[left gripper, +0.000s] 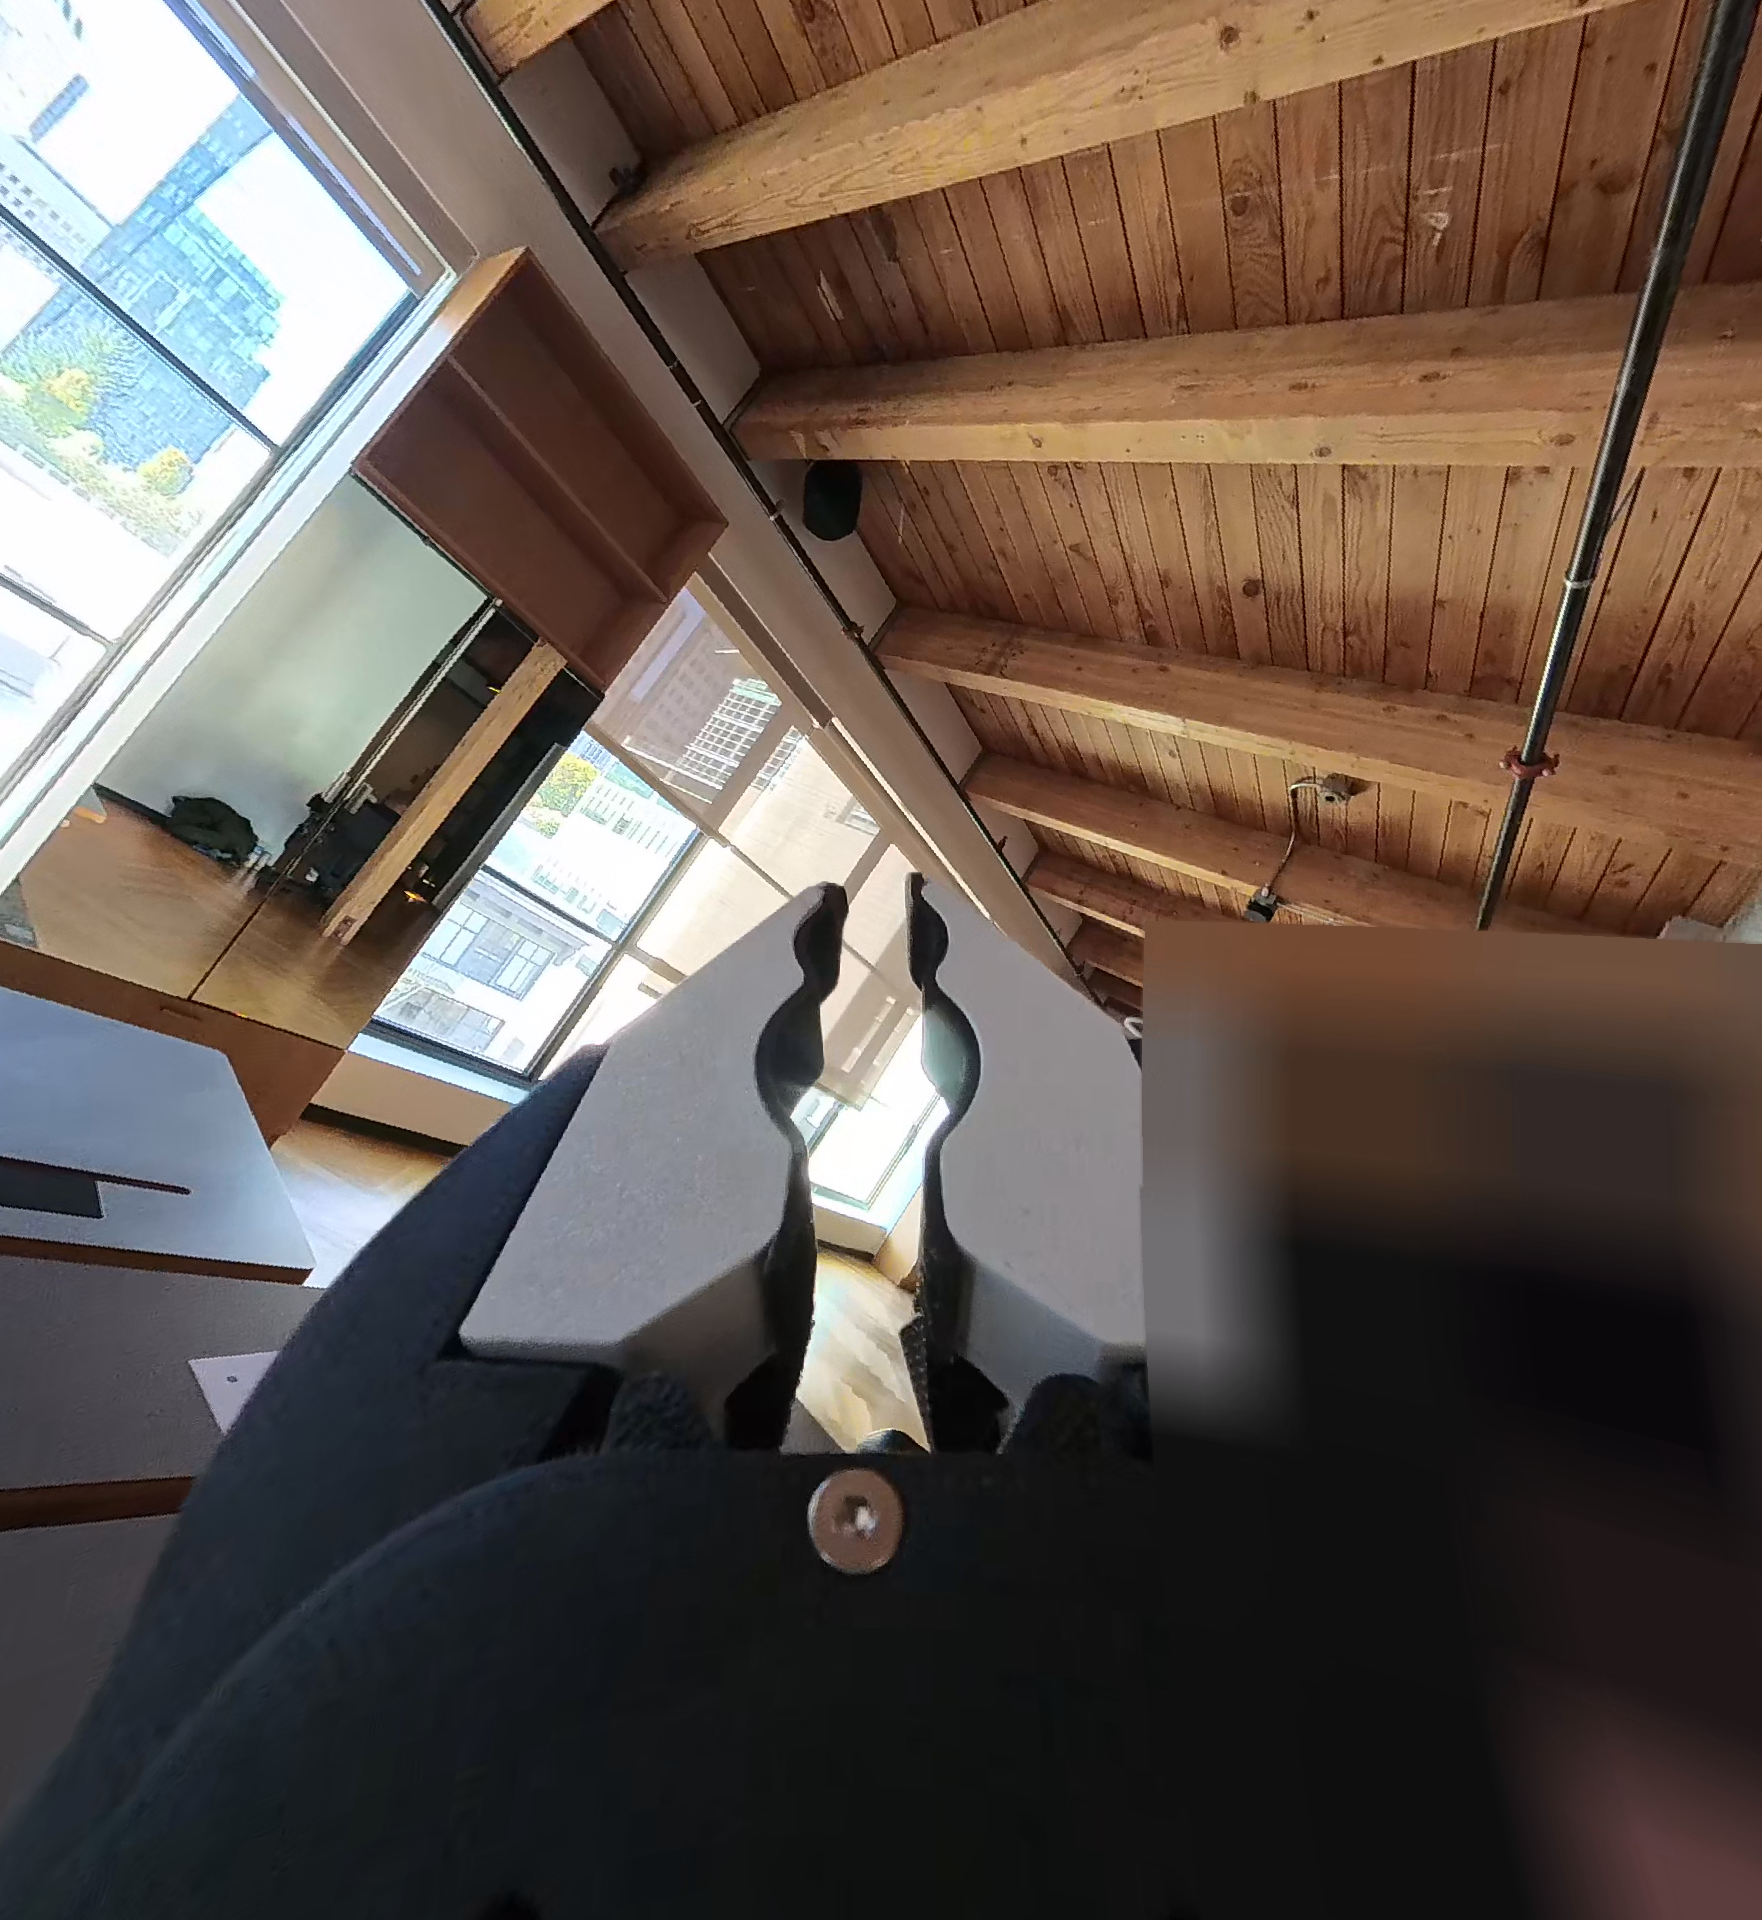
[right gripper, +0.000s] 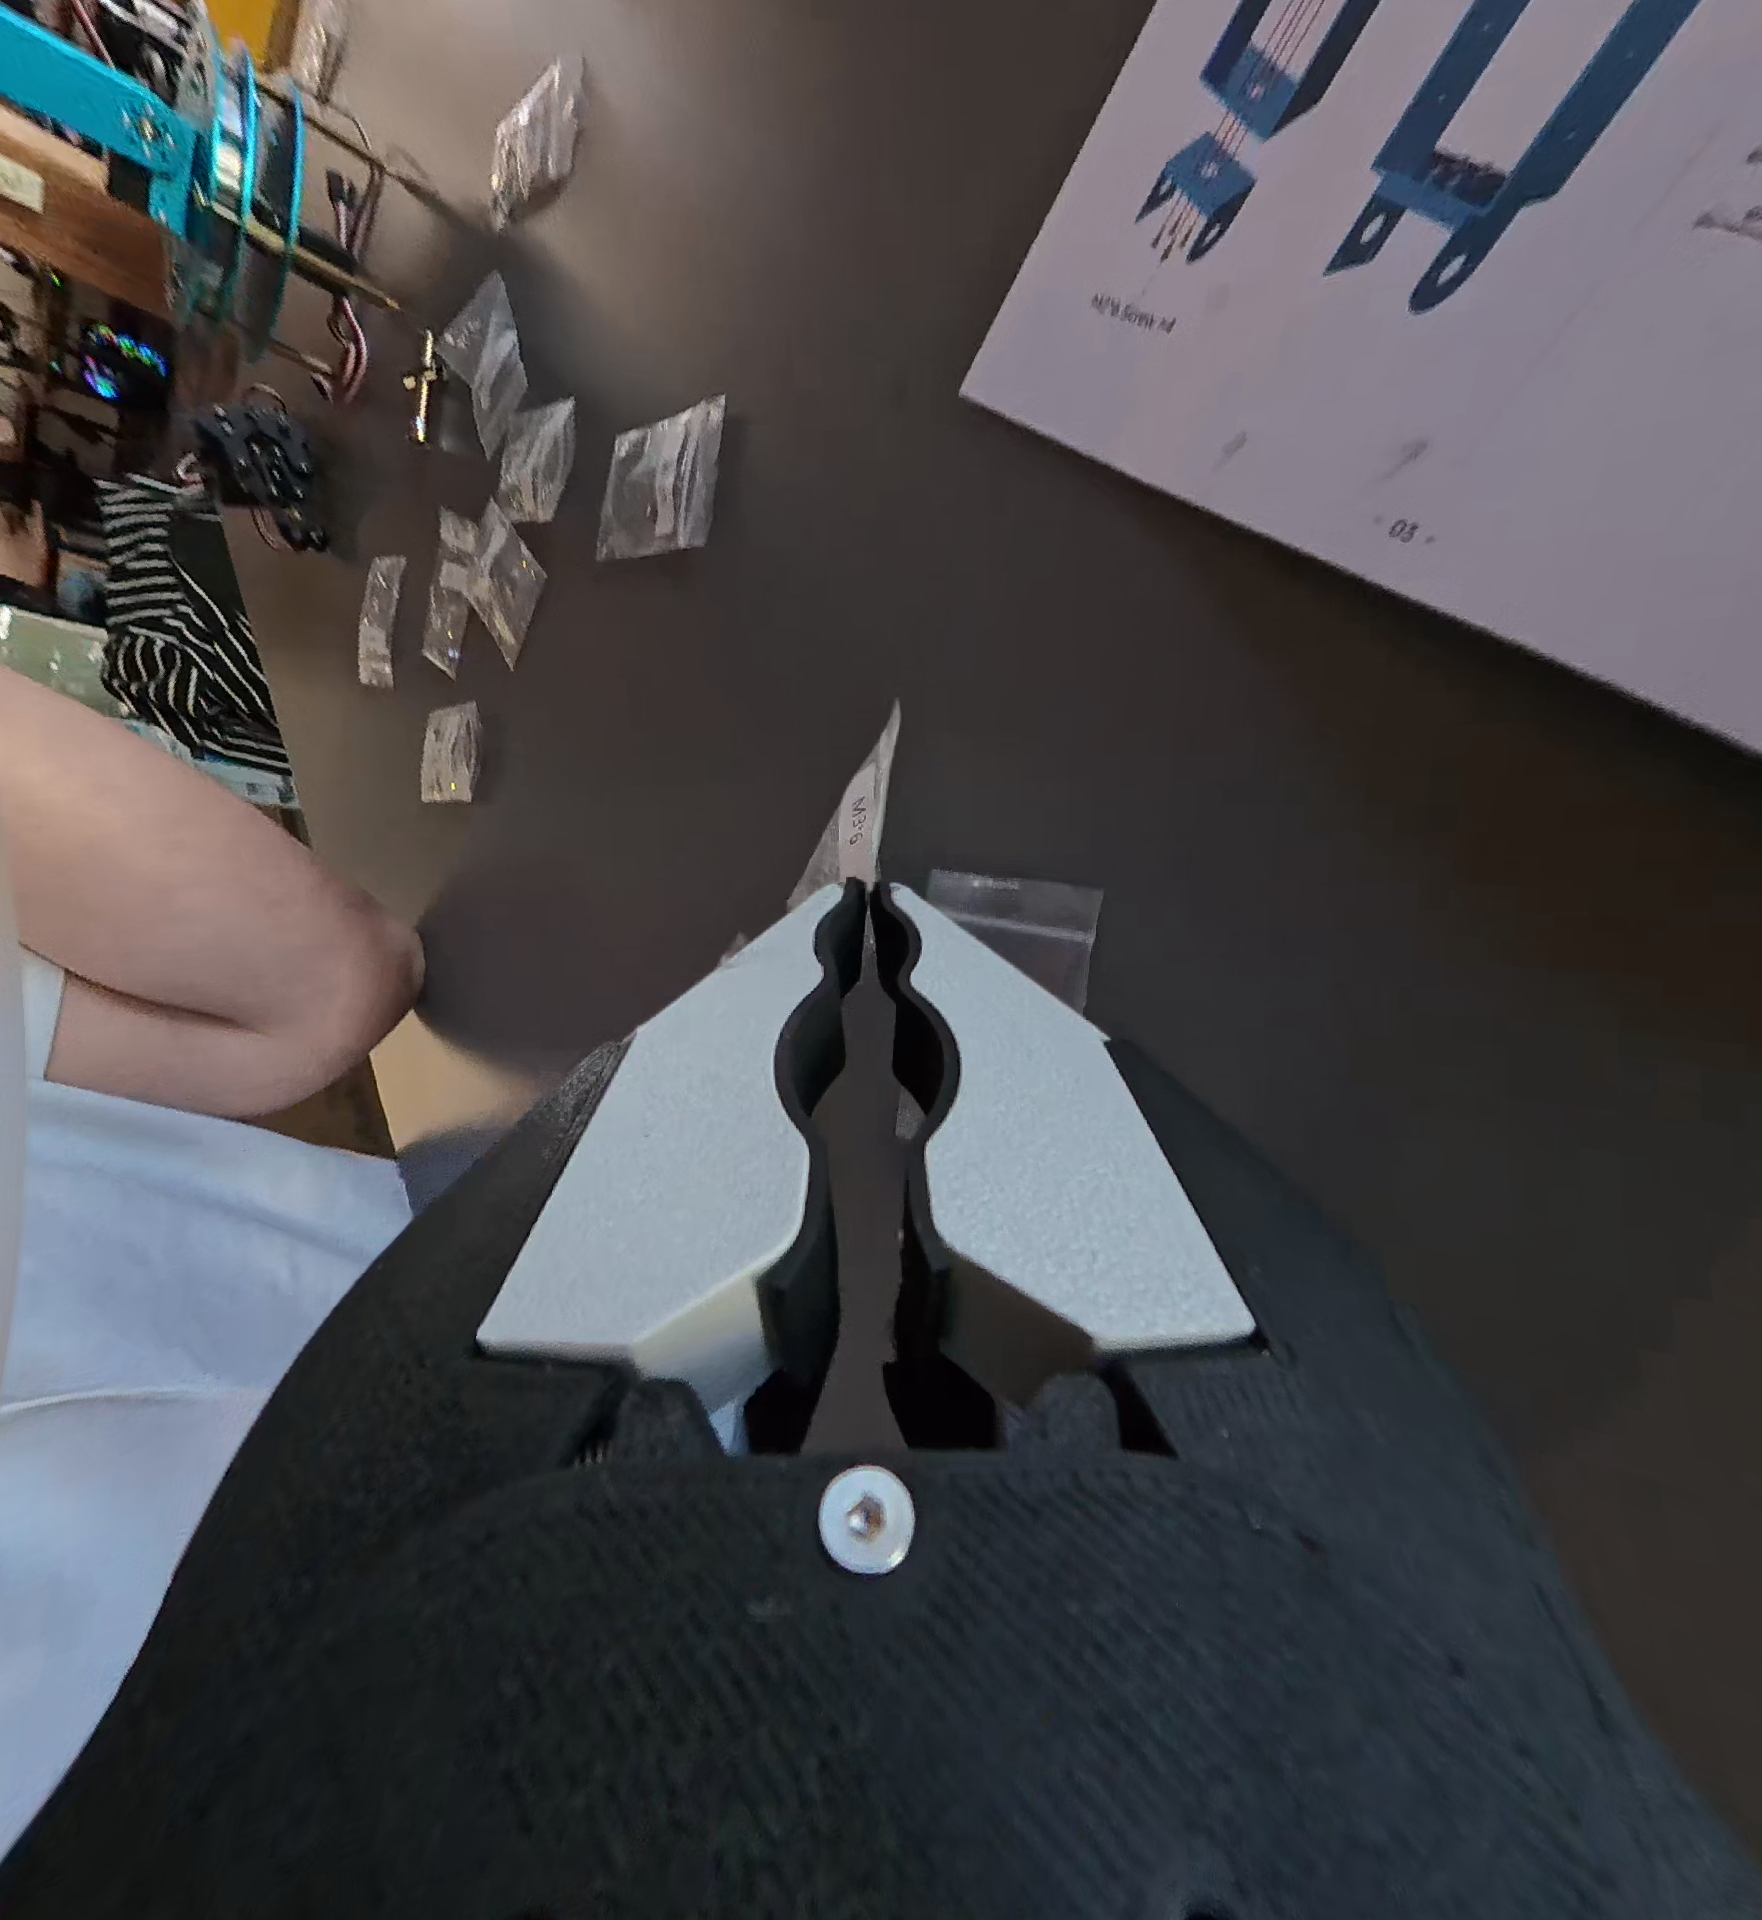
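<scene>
Sunlight comes through the tall windows (left gripper: 118,343) at the far left, and the left gripper (left gripper: 877,899) is tilted up toward them, its fingers a little apart with only air between them. Beside the windows stands a wooden shelf unit (left gripper: 534,468), and further right the plank ceiling (left gripper: 1272,416) runs across on heavy beams, with a dark pipe (left gripper: 1625,416) slanting down it. A grey tabletop (left gripper: 77,1122) shows low at the left edge of that view.

Over on the right side, a bare forearm (right gripper: 202,914) of a person lies at the left edge of the brown tabletop (right gripper: 1168,831). Past it, several small clear bags (right gripper: 503,520) lie scattered, with a turquoise machine (right gripper: 129,125) beyond them at the top left. The right gripper (right gripper: 869,894) has its tips pressed together on the corner of a small clear bag with a white label (right gripper: 861,810), which stands up out of the tips. Another clear bag (right gripper: 1012,914) lies flat just behind the right finger. A large printed sheet (right gripper: 1479,343) with blue drawings lies at the upper right.
</scene>
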Demonstrator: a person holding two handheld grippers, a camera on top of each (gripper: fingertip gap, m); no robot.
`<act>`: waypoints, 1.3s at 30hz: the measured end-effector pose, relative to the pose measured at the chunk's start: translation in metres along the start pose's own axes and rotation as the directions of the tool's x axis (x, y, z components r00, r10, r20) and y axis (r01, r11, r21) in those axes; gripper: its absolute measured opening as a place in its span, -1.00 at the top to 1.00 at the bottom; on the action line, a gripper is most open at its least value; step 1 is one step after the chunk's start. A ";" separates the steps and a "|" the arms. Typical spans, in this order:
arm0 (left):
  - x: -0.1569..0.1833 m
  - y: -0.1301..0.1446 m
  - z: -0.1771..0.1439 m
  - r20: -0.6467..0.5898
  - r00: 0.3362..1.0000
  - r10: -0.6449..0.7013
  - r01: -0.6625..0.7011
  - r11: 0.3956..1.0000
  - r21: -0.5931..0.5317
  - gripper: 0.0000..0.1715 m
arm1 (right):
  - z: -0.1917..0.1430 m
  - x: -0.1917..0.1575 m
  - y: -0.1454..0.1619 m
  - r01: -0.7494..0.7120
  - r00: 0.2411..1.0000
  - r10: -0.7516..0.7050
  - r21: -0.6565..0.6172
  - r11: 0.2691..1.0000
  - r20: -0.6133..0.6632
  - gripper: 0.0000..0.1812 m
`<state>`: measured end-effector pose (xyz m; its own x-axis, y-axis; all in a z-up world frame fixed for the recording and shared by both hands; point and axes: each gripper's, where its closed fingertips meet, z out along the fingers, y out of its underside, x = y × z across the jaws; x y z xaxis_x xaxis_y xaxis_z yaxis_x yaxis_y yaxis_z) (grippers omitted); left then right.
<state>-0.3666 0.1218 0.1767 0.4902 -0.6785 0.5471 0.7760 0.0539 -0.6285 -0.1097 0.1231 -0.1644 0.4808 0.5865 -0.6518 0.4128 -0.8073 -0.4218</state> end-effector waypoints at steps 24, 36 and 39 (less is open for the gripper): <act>0.005 -0.004 -0.002 -0.003 1.000 0.015 -0.015 1.000 0.012 0.89 | 0.003 -0.026 0.034 0.066 0.991 -0.045 -0.169 0.983 0.125 1.00; 0.005 -0.005 -0.003 -0.006 1.000 0.012 -0.012 1.000 0.012 0.88 | 0.006 -0.020 0.038 0.059 0.992 -0.037 -0.192 0.980 0.118 1.00; 0.005 -0.005 -0.003 -0.005 1.000 0.014 -0.014 1.000 0.014 0.88 | 0.007 -0.017 0.038 0.049 0.993 -0.027 -0.189 0.981 0.115 1.00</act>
<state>-0.3693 0.1154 0.1812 0.4991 -0.6814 0.5353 0.7746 0.0741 -0.6281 -0.1078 0.0822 -0.1735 0.3773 0.5968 -0.7081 0.5747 -0.7505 -0.3262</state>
